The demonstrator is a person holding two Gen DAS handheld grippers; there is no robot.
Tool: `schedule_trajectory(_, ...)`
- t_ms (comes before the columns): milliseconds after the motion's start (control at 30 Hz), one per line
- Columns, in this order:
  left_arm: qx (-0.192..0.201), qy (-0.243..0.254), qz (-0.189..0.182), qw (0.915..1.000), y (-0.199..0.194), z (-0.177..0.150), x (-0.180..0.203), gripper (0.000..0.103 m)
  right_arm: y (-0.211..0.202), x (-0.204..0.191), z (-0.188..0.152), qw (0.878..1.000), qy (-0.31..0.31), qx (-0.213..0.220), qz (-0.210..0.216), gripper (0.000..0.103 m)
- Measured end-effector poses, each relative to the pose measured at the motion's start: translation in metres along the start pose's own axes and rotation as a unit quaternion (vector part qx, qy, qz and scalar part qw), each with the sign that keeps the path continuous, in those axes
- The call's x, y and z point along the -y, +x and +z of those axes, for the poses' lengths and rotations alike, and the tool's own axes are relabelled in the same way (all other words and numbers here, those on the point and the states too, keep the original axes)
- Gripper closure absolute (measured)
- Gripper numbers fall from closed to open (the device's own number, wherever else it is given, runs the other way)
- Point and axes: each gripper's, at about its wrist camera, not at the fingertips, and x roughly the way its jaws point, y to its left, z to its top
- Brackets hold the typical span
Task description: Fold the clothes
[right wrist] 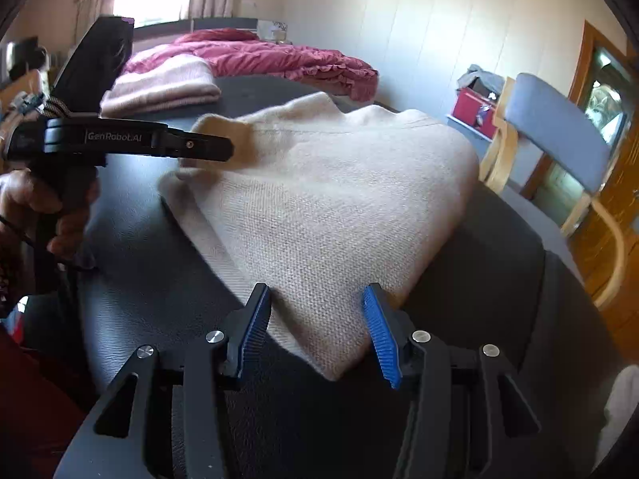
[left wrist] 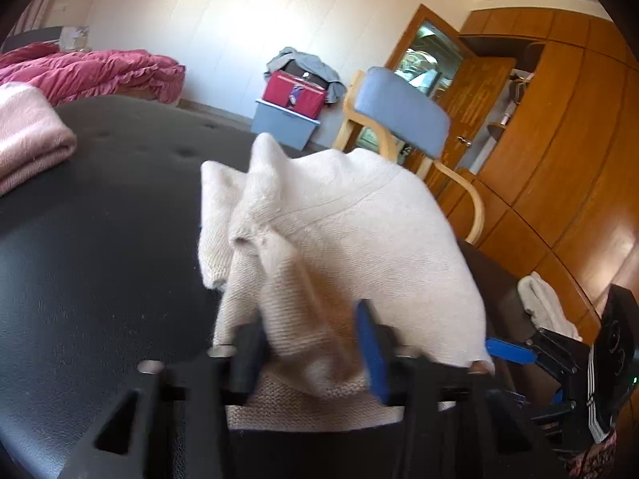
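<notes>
Your left gripper [left wrist: 311,343] had its jaws pinching a bunched fold of the cream knit sweater [left wrist: 339,231], cloth gathered thickly between them and lifted off the black padded table [left wrist: 100,239]; in the right wrist view that same gripper [right wrist: 223,147] reached in over the sweater's raised edge on the far left side. Your right gripper [right wrist: 315,331] had its jaws spread, straddling the near corner of the sweater [right wrist: 327,215] without closing on it. The sweater lay on the table already doubled into a compact, roughly squared shape with one edge held up, so I judged the fold well along: a last flap seemed left to lay over and smooth. A pink knit garment [right wrist: 159,84] sat folded at the table's far side, a finished piece by its look, and a white cloth [left wrist: 543,299] lay near the right edge, its state too unclear to call. The only writing you could read was "GenRobot.AI" on the left gripper's side [right wrist: 114,136]. Beyond were a blue-cushioned chair [left wrist: 399,111] and a red quilt [right wrist: 279,56].
</notes>
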Motion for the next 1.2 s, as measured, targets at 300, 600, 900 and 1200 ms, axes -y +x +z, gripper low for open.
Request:
schedule_trajectory(300, 0.021, -0.014, -0.072, 0.9971, -0.05, 0.017, 0.014, 0.097, -0.001, 0.028, 0.0, 0.997, 0.072, -0.014, -0.006, 0.079)
schedule_trajectory(600, 0.001, 0.034, 0.037, 0.9987, -0.026, -0.033, 0.0, 0.094, -0.014, 0.038, 0.005, 0.996, 0.031, -0.05, 0.06, 0.073)
schedule_trajectory(900, 0.022, 0.022, 0.034, 0.9989, -0.024, -0.039, -0.011, 0.091, -0.011, 0.039, 0.048, 0.995, 0.058, 0.016, 0.083, 0.073)
schedule_trajectory(1200, 0.047, 0.035, 0.044, 0.9973, -0.05, 0.006, 0.014, 0.089, 0.035, 0.023, 0.018, 0.992, 0.027, -0.042, 0.117, 0.071)
